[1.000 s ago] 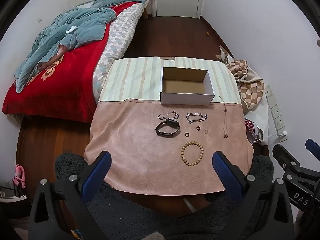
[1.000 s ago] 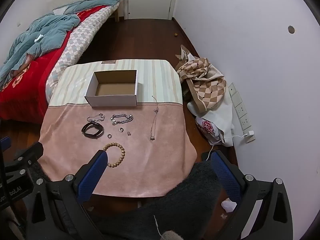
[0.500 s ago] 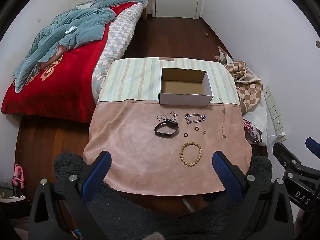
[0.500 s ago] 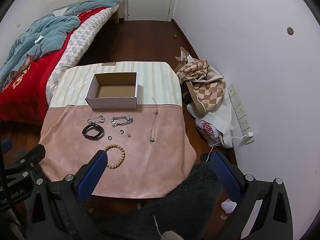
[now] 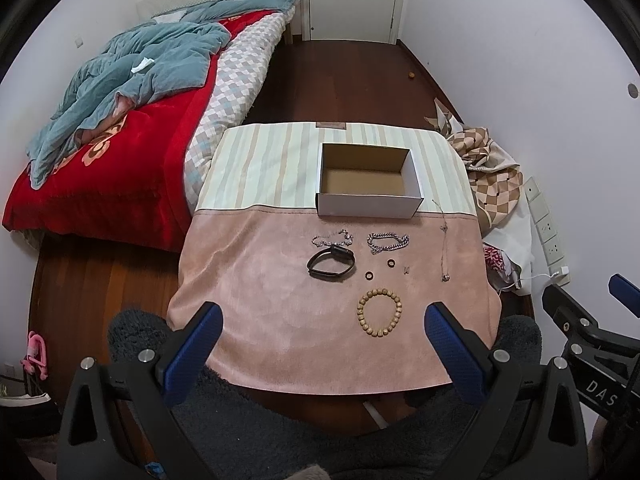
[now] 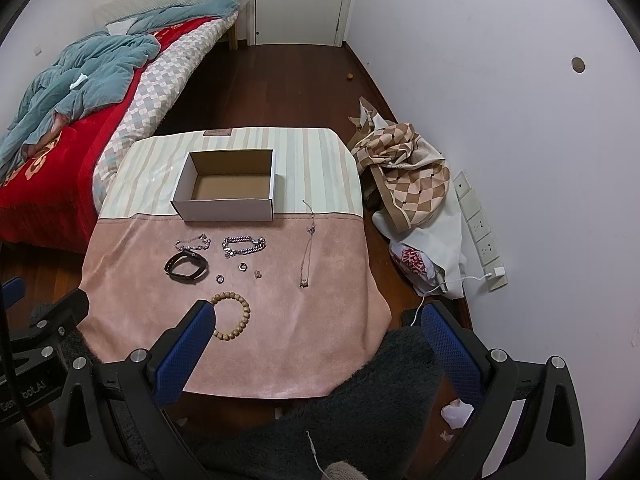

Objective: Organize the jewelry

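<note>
Pink suede-like cloth (image 5: pixel 256 300) covers the near half of a small table, with a striped cloth (image 5: pixel 260 160) over the far half. On the stripes, at the seam, sits an open cardboard box (image 5: pixel 370 206), nothing visible inside it. The jewelry lies on the pink part, just in front of the box: a thin silver bracelet (image 5: pixel 332 237) touching a black band (image 5: pixel 331 265), a heavier silver chain bracelet (image 5: pixel 387 242) beside them, two small dark rings (image 5: pixel 368 275) and (image 5: pixel 390 263), a tiny pair of earrings (image 5: pixel 406 269), and a wooden bead bracelet (image 5: pixel 379 317) nearest the front edge. A long fine necklace (image 5: pixel 444 240) runs from the stripes down onto the pink, well apart to the right.

Both tools hang back above the near edge, holding nothing: the left gripper (image 5: pixel 320 344) has its blue pads (image 5: pixel 192 354) spread wide, and the right gripper (image 6: pixel 316 344) is likewise spread, one pad (image 6: pixel 182 354) overlapping the bead bracelet in its view. A bed with a red blanket (image 5: pixel 112 168) stands at the left
</note>
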Motion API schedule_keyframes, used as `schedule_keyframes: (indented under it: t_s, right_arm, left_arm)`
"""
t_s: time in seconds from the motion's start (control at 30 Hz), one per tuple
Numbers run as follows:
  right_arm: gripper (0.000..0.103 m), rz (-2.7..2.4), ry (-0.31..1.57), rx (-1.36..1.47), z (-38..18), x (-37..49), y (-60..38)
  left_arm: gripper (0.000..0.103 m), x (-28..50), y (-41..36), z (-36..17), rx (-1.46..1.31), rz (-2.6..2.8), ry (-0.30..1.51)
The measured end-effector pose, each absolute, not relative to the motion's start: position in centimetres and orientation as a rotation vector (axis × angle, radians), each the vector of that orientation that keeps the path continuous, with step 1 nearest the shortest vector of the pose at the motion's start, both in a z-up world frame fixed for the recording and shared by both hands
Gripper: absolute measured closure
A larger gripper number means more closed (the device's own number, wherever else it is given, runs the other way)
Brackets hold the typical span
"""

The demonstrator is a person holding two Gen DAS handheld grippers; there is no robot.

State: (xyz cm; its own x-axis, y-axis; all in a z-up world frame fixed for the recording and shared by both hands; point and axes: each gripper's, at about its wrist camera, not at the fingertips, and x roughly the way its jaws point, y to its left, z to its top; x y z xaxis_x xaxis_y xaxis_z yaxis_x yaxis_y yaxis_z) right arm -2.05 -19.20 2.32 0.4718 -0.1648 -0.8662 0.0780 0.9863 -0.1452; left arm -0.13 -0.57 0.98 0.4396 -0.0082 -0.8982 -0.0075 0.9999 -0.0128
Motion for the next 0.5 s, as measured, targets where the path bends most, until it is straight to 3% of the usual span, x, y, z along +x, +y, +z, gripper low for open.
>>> schedule_keyframes:
  t_s: [0.5]
  right_arm:
    - [0.000, -0.142, 1.057, -0.090, 2.89, -2.25, -19.17]
  left_arm:
    - [0.000, -0.26, -0.38, 1.38, -0.017, 0.001, 1.104]
